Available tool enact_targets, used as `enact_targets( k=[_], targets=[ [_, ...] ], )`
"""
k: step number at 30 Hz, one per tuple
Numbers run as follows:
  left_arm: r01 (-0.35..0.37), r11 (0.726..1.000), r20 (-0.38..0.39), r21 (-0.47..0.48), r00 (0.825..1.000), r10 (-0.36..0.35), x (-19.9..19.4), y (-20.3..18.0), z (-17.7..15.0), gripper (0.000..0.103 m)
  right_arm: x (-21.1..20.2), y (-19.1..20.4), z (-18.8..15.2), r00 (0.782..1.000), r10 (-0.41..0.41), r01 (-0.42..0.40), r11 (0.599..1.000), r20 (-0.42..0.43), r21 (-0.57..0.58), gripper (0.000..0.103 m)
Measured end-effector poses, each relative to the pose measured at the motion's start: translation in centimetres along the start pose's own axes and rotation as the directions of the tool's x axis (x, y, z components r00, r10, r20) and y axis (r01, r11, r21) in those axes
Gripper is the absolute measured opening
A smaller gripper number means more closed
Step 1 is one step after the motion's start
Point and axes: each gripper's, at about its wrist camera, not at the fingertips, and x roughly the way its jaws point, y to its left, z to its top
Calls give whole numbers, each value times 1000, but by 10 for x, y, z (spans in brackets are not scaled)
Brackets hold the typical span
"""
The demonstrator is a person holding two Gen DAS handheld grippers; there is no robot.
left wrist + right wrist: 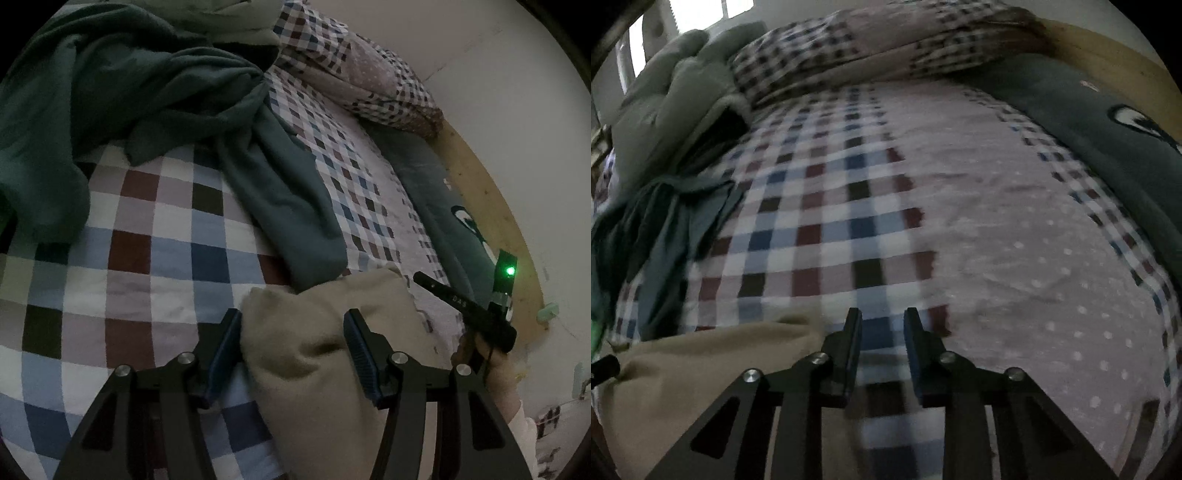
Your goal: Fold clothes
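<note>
beige garment (295, 343) bunched between spread left gripper (291, 325) jaws; right gripper (882, 325) narrowly parted, empty, beside it

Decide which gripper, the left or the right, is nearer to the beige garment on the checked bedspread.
Left. The left gripper has the beige garment bunched between its fingers. The right gripper sits beside the garment's edge, with only checked bedspread between its fingers.
</note>
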Motion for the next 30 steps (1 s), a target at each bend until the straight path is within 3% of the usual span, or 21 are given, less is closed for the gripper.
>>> enact_targets(
  k=[8,13,15,17,21,26,30],
  targets=[
    [89,995,-22,-55,996,-90,-2,1,2,61,-17,-13,-14,998,49,-49,999,27,-10,26],
    [53,998,-34,-46,998,-55,7,-1,6,61,-22,-7,-22,992,124,-123,992,23,-33,30],
    [37,999,-32,-37,999,-38,8,-2,6,54,-21,-4,-21,985,171,-170,985,13,-43,37],
    [5,1000,-34,-25,999,-5,9,-3,4,35,-19,0,-21,978,209,-208,976,3,-63,47],
    [-12,1000,-17,-3,1000,11,8,-2,0,22,-8,8,-18,964,262,-265,959,-44,-105,53],
    [-20,1000,-18,4,1000,20,9,6,-3,19,14,0,-10,914,385,-393,919,-127,-43,55],
    [-2,1000,-25,-8,1000,2,12,12,-4,19,31,-10,-3,834,521,-524,851,-180,35,56]
  ],
)
